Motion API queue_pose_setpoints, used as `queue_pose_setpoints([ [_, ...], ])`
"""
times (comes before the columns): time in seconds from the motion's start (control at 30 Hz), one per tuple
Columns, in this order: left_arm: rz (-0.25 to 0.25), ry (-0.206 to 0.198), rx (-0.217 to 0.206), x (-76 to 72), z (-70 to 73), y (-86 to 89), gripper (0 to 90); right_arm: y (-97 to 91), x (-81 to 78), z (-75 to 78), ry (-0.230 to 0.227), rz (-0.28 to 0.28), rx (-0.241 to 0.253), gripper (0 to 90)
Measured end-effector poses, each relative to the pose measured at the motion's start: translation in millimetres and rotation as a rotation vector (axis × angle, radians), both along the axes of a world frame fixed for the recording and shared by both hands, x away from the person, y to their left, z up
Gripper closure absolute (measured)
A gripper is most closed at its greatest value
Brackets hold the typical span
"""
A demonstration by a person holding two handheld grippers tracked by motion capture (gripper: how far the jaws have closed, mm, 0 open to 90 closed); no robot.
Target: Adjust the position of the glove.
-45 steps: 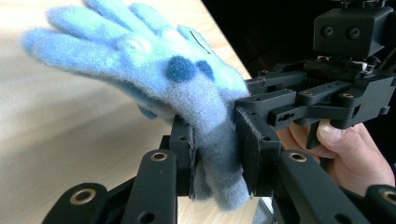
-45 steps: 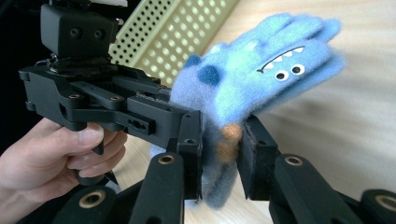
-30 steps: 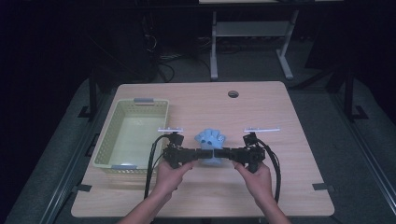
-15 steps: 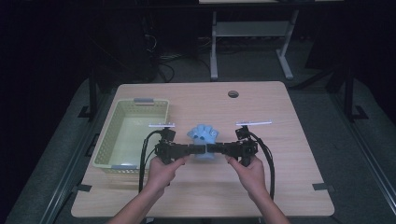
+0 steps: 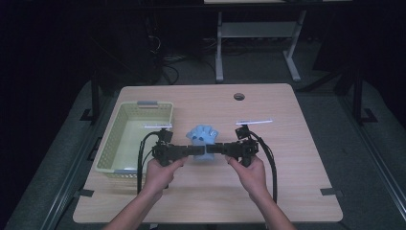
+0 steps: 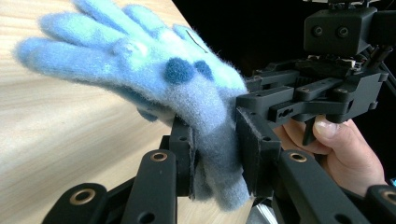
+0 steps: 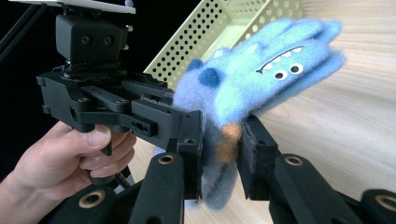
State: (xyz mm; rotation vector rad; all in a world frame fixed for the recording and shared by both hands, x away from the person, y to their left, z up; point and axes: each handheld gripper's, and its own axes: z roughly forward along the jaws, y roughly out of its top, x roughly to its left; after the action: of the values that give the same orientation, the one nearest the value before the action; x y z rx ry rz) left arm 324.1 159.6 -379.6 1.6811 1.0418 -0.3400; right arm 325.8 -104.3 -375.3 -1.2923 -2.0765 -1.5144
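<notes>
A fuzzy light-blue glove (image 5: pixel 203 133) with dark blue spots and a monster face hangs just above the wooden table (image 5: pixel 297 158), stretched between both grippers at its cuff. My left gripper (image 5: pixel 198 151) comes in from the left and is shut on the cuff. In the left gripper view the glove (image 6: pixel 154 74) is pinched between its pads (image 6: pixel 184 154). My right gripper (image 5: pixel 211 149) meets it from the right, shut on the same cuff. The right gripper view has the glove (image 7: pixel 261 74), with an orange patch, clamped in my right gripper (image 7: pixel 222 149).
A pale green perforated basket (image 5: pixel 109 139) stands on the table's left side, just left of the left hand; it also appears behind the glove (image 7: pixel 224 28). A round cable hole (image 5: pixel 239 96) sits at the table's far edge. Dark floor and a metal stand lie beyond.
Both hands have moved left and a little away from the person, lifting slightly, carrying the glove closer to the basket. Both grips stay the same.
</notes>
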Motion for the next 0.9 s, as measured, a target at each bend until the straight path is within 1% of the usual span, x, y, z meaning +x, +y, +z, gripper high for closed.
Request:
queue_pose_setpoints([
  [0.13, 0.007, 0.0, 0.002, 0.2, 3.7, 6.9, 68.6, 5.9, 2.3, 3.3, -0.001, 0.008, 0.004, 72.4],
  [0.17, 0.009, -0.004, -0.001, 0.4, 3.9, 7.9, 68.6, 7.8, 3.5, 3.5, -0.006, 0.012, 0.004, 72.4],
  [0.2, 0.006, -0.003, 0.004, 0.6, 4.5, 10.2, 68.6, 9.2, 3.8, 4.0, -0.006, 0.013, 0.006, 72.4],
  [0.23, 0.016, 0.001, -0.001, 0.5, 4.9, 11.5, 68.6, 10.9, 4.3, 4.6, -0.003, 0.015, 0.004, 72.3],
  [0.33, 0.018, -0.007, 0.002, 1.1, 5.3, 17.8, 68.6, 17.2, 7.1, 5.6, -0.008, 0.022, 0.004, 72.4],
  [0.4, 0.027, -0.001, 0.0, 0.8, 5.5, 22.0, 68.6, 21.2, 8.4, 5.9, -0.006, 0.026, 0.004, 72.4],
  [0.57, 0.037, -0.008, 0.001, 0.8, 7.2, 32.9, 68.6, 32.1, 12.2, 7.5, -0.003, 0.042, 0.005, 72.4],
  [0.7, 0.047, -0.007, -0.007, 1.1, 7.8, 40.6, 68.6, 40.4, 15.3, 9.9, -0.012, 0.055, -0.007, 72.4],
  [0.8, 0.053, -0.009, -0.012, 1.0, 8.7, 46.2, 68.6, 46.0, 17.4, 12.6, -0.01, 0.064, -0.01, 72.5],
  [0.9, 0.059, -0.008, -0.013, 1.3, 9.5, 51.3, 68.6, 51.4, 19.5, 13.5, -0.012, 0.07, -0.007, 72.5],
])
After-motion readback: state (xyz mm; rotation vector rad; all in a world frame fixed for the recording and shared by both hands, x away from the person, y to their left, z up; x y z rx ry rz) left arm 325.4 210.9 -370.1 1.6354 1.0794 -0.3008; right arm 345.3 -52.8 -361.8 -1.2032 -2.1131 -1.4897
